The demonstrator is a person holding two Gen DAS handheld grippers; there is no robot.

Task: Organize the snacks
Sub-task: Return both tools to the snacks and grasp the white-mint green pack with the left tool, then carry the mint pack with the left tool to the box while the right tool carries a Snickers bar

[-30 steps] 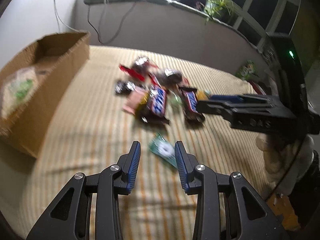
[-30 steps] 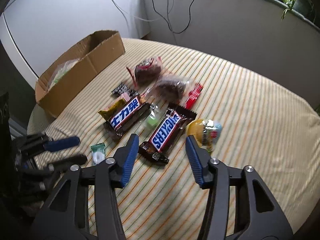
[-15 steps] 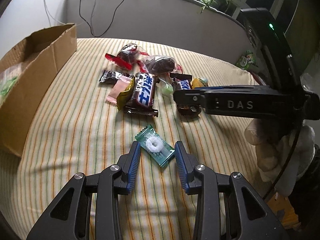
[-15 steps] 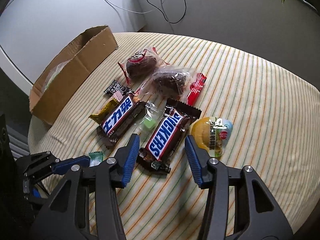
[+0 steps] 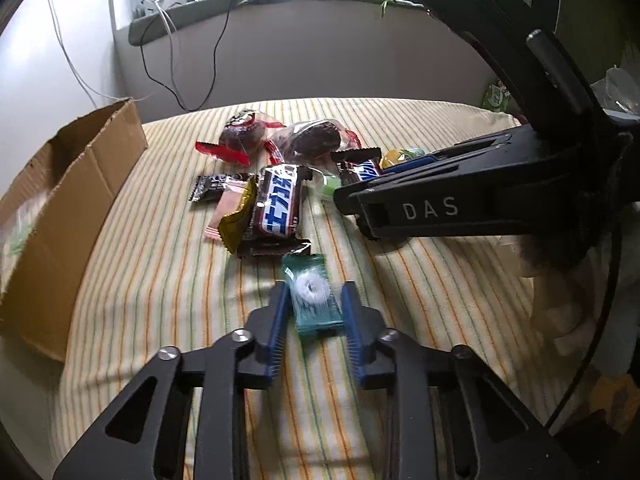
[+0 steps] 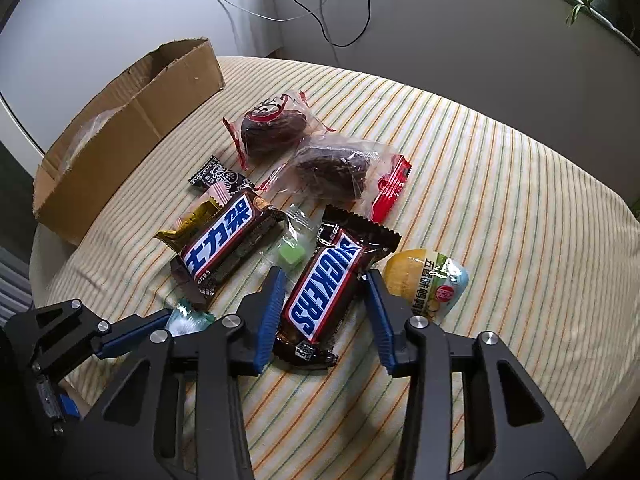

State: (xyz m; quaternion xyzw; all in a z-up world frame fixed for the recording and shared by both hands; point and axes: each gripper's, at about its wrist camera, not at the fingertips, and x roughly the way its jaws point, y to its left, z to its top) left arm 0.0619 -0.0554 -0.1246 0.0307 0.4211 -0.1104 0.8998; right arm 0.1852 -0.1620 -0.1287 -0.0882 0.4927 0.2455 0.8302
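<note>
The green mint packet (image 5: 314,294) is lying on the striped cloth (image 5: 160,264), just in front of the Chinese-lettered Snickers bar (image 5: 278,204), and I am bracketing it with my left gripper (image 5: 313,300). Its jaws have just been closing with the packet between them; the blue pads are sitting right at the packet's edges, but the blur keeps me from telling whether they are pressing yet.

With my right gripper (image 6: 326,294) I am straddling the near half of the English-lettered Snickers bar (image 6: 326,284). Those jaws have also just been closing around it. The left pad is sitting at the wrapper's edge and the right pad is reaching the crinkled side, yet I am not seeing a firm clamp.

Around these, the other snacks are lying in a loose cluster: a small green cube candy (image 6: 292,254) between the two bars, a yellow egg packet (image 6: 424,284) just right of my right gripper, two dark cakes in clear wrappers (image 6: 304,148) farther back, and a small black candy (image 6: 214,174) beside a pink one (image 5: 228,212).

The cardboard box (image 6: 120,132) is standing open at the cloth's left edge, well apart from the cluster.
</note>
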